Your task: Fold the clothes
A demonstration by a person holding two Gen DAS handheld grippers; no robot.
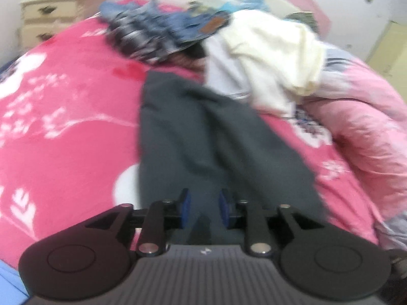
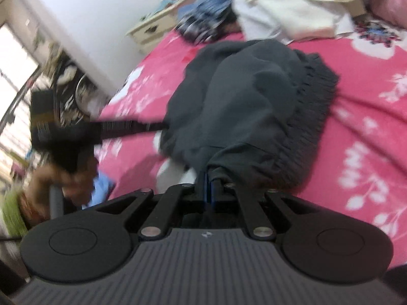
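Observation:
A dark grey garment (image 1: 203, 137) lies on the pink flowered bedspread (image 1: 63, 117). My left gripper (image 1: 204, 209) is over its near end, fingers apart and nothing between them. In the right wrist view the same garment (image 2: 241, 101) is bunched, its ribbed waistband (image 2: 310, 117) to the right. My right gripper (image 2: 209, 185) is shut on a pinched edge of the garment. The left gripper's body (image 2: 66, 132) shows at the left with its fingers reaching to the garment's left edge.
A pile of clothes lies at the head of the bed: blue jeans (image 1: 178, 25), a cream garment (image 1: 274, 58) and a white one. A rolled pink quilt (image 1: 361, 117) lies at the right. A cream nightstand (image 1: 53, 15) stands beyond the bed's left side.

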